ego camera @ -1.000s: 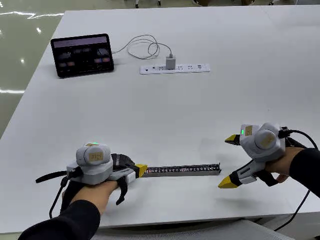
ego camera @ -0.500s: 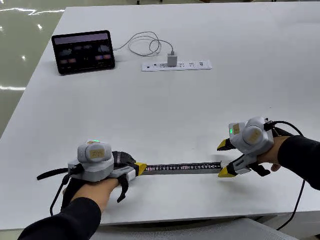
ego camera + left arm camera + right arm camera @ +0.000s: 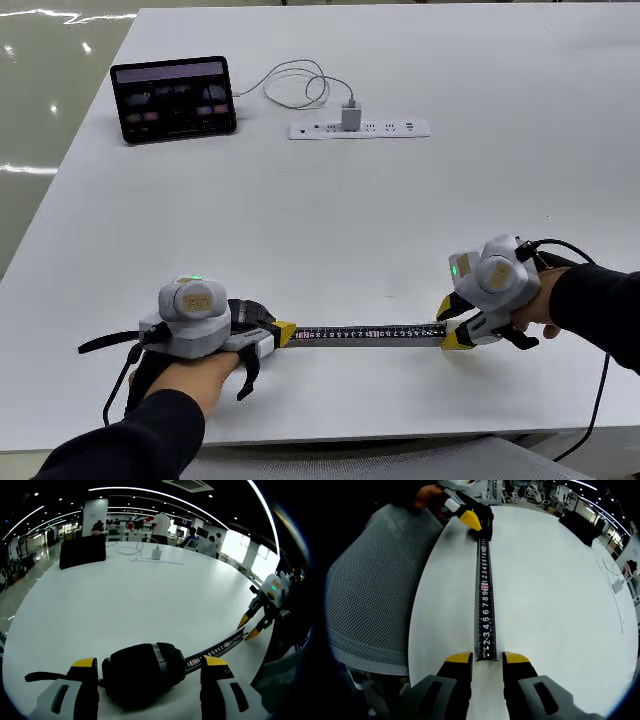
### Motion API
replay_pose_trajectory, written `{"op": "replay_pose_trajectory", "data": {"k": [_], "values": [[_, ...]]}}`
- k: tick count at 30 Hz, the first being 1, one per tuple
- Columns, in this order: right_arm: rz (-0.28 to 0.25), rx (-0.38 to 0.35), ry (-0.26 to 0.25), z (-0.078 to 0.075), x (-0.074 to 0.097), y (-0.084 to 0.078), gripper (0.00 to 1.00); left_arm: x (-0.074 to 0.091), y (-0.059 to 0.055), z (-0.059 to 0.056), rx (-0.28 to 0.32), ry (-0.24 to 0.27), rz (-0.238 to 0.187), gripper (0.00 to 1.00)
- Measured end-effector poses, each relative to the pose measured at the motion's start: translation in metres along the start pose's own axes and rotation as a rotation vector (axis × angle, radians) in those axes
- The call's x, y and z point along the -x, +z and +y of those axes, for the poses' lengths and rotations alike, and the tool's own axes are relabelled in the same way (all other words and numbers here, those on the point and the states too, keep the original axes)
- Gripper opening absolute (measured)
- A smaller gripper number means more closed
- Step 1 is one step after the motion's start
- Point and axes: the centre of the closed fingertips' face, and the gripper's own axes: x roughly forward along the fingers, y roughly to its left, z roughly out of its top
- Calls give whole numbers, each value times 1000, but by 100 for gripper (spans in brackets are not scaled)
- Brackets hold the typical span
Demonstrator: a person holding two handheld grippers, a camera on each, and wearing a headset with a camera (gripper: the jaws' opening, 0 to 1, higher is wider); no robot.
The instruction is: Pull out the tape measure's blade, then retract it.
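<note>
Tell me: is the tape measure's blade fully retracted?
No, the blade lies extended on the table from the case in the left gripper to the right gripper.

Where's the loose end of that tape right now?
In the head view the blade's end lies on the table, near right, between the right gripper's yellow jaws; the left gripper holds the case.

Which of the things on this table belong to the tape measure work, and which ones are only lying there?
For the job: tape measure case, held in the left claw; its blade, pulled out along the table; right claw, open at the blade's tip.
Lying about: tablet; power strip; charger.
</note>
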Motion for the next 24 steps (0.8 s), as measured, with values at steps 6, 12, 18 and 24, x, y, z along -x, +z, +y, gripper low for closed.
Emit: {"op": "replay_pose_trajectory", "data": {"k": [6,12,18,24], "values": [[12,18,-1,-1,0,0,13,1,0,0,1,0,-1,79],[20,28,-7,-1,-1,0,12,2,5,0,21,-1,-25,77],[30,12,-9,0,-1,0,12,2,5,2,19,9,-20,72],[48,-5,4,0,-1,-1,11,4,8,7,6,35,-29,64]]}}
